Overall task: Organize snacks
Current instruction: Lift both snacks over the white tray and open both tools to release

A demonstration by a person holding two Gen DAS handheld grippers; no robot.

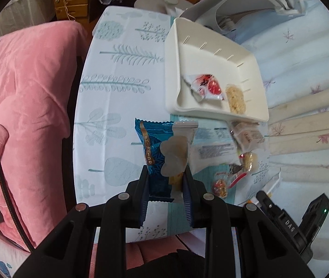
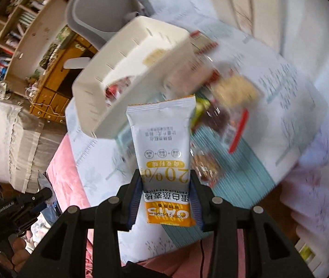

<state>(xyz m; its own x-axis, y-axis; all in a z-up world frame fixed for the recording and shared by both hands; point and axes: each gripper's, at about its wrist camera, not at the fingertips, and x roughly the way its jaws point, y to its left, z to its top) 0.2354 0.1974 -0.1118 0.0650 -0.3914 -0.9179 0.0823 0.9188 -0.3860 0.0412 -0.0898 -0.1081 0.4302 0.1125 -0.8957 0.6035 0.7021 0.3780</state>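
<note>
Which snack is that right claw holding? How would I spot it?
On the leaf-print table, just in front of the white bin, look between the right claw. The white oat bar packet stands there, the only one with an orange end and a big "20%".

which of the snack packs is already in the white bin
Two: the red-and-white wrapper and the clear pack of pale puffed snack beside it, both inside the white bin. The other packs lie on the table or sit clamped in tongs.
</note>
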